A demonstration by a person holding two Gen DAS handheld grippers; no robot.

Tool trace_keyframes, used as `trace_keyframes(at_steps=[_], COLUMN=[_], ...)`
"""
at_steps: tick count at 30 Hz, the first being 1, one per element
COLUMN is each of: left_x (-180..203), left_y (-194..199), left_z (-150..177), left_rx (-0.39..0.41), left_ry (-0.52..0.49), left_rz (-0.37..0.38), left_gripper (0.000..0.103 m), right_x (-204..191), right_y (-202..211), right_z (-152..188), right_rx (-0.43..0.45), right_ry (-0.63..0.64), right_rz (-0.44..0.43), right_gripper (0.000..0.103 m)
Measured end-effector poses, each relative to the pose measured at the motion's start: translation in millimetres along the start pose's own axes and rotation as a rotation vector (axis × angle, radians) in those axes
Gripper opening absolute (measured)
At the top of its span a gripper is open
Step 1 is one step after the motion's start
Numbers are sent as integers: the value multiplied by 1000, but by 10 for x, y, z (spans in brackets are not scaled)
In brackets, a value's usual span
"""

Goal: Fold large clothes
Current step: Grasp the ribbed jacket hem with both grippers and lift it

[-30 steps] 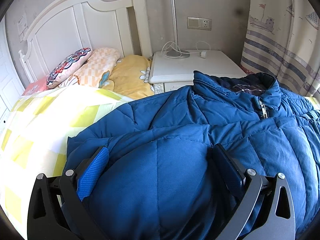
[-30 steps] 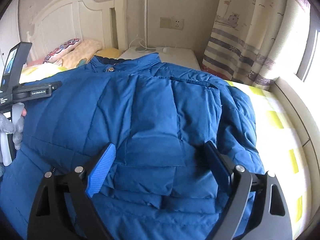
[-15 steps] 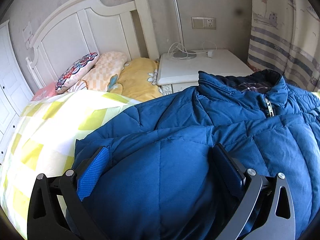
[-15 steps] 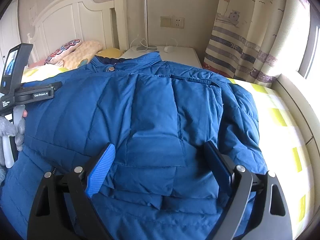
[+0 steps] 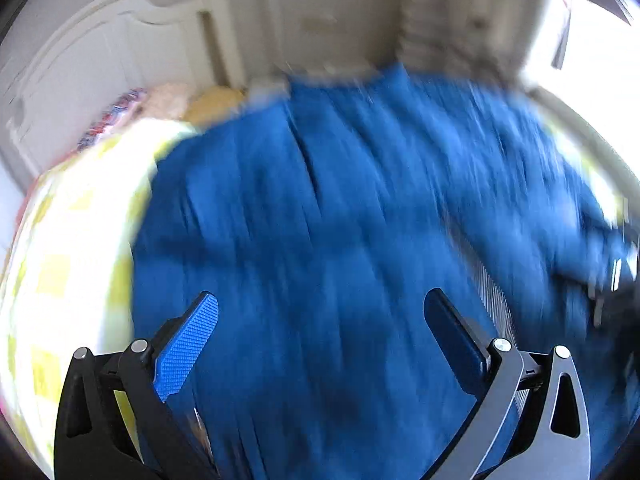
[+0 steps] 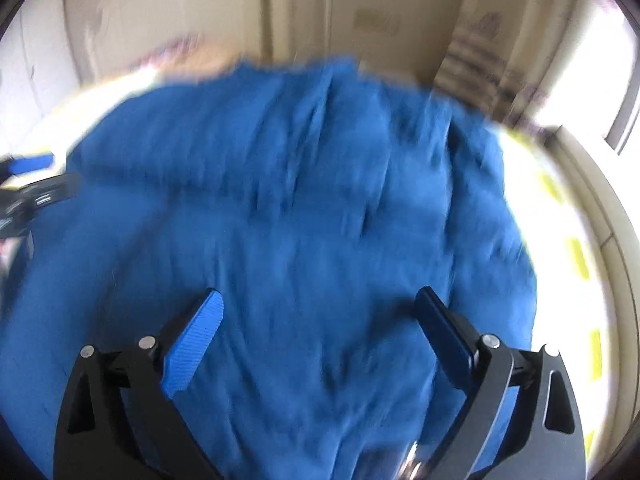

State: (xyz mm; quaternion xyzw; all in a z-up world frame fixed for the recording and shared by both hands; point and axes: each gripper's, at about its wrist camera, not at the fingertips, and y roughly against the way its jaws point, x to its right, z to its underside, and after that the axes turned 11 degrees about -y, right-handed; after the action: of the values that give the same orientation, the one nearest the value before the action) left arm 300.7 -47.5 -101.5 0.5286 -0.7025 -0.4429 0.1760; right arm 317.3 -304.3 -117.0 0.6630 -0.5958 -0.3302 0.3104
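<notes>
Although both views are smeared by motion, the blue padded jacket point(image 5: 340, 240) is plainly spread over the yellow-checked bedcover point(image 5: 68, 240), filling the middle of each view, with the white headboard point(image 5: 100, 80) at the far left. My left gripper point(image 5: 320, 340) stands with its jaws wide apart over the near left part of the jacket, clamped on nothing; my right gripper point(image 6: 318, 332) stands likewise, jaws apart and empty, over the near right part. Whether either fingertip touches the cloth I cannot tell.

Handling, as I judge it: the jacket is soft, puffy and bulky — light for its size, yet springy, so a fold will tend to puff open again. Its shell looks smooth and may slip between the pads, so I would take a deep bite on a seam, the hem or a side edge, pinching both layers together, rather than nip the quilted middle.

Compared with half a second ago, both views are blurred where they were sharp — the grippers are now swinging fast. The left view has turned rightward, so that the nightstand and collar are lost in the smear. The jaw spacing looks unchanged.
</notes>
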Motion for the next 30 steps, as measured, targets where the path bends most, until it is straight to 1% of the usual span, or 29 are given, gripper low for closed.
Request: trace_keyframes(at_steps=[1, 2, 3, 4, 5, 6, 7, 8, 9, 10, 11, 12, 13, 17, 20, 22, 23, 25, 26, 27, 28, 29, 30], left_x=[51, 47, -1, -71, -122, -185, -215, -245, -279, -325, -388, -452, -478, -416, -426, -381, -351, -246, -151, -57, 92, 197, 325], left_y=[-50, -32, 10, 68, 127, 233, 291, 312, 264, 204, 204, 215, 206, 160, 177, 278, 327, 504, 613, 673, 692, 664, 619], left_z=[117, 294, 354, 414, 462, 544, 604, 711, 795, 886, 915, 933, 934, 889, 922, 931, 974, 1050, 1101, 1146, 1181, 1209, 1250], left_rx=[-25, 13, 19, -6, -15, 4, 21, 17, -7, -21, -11, -3, -6, -31, -28, -31, -20, 16, 40, 53, 48, 30, 14], left_ry=[-26, -20, 11, 51, 82, 123, 140, 151, 157, 188, 222, 251, 262, 228, 245, 260, 257, 247, 226, 195, 137, 97, 46], left_rz=[-8, 11, 17, 7, -6, -11, -13, -35, -51, -22, 14, 28, 27, -19, -5, -58, -48, 20, 49, 59, 55, 43, -2], left_gripper=[99, 99, 99, 99, 99, 99, 99, 99, 99, 99, 99, 99, 99, 99, 99, 99, 99, 99, 99, 99, 99, 99, 99], right_x=[34, 74, 100, 111, 111, 115, 120, 129, 136, 152, 173, 202, 191, 170, 199, 220, 202, 105, 18, -34, -118, -198, -262], right_y=[24, 51, 114, 202, 291, 355, 406, 390, 348, 364, 387, 398, 392, 379, 413, 519, 606, 794, 906, 951, 974, 934, 868], right_z=[11, 26, 55, 101, 159, 218, 319, 418, 494, 549, 566, 565, 562, 583, 596, 627, 678, 806, 915, 984, 1102, 1223, 1342], right_rx=[-7, -27, -25, -11, 3, 13, 14, -1, -18, 4, 10, 11, 12, 24, 23, 28, 33, 58, 72, 76, 73, 51, 42], right_ry=[-15, -35, -53, -66, -68, -66, -55, -39, -25, -25, -38, -53, -53, -50, -79, -115, -122, -100, -63, -37, 9, 53, 92], right_rz=[-1, 6, 17, 21, 2, -19, -31, -20, -9, -22, -36, -39, -34, -18, -44, -24, -47, -107, -118, -119, -118, -104, -64], right_gripper=[99, 100, 100, 100, 100, 100, 100, 100, 100, 100, 100, 100, 100, 100, 100, 100, 100, 100, 100, 100, 100, 100, 101])
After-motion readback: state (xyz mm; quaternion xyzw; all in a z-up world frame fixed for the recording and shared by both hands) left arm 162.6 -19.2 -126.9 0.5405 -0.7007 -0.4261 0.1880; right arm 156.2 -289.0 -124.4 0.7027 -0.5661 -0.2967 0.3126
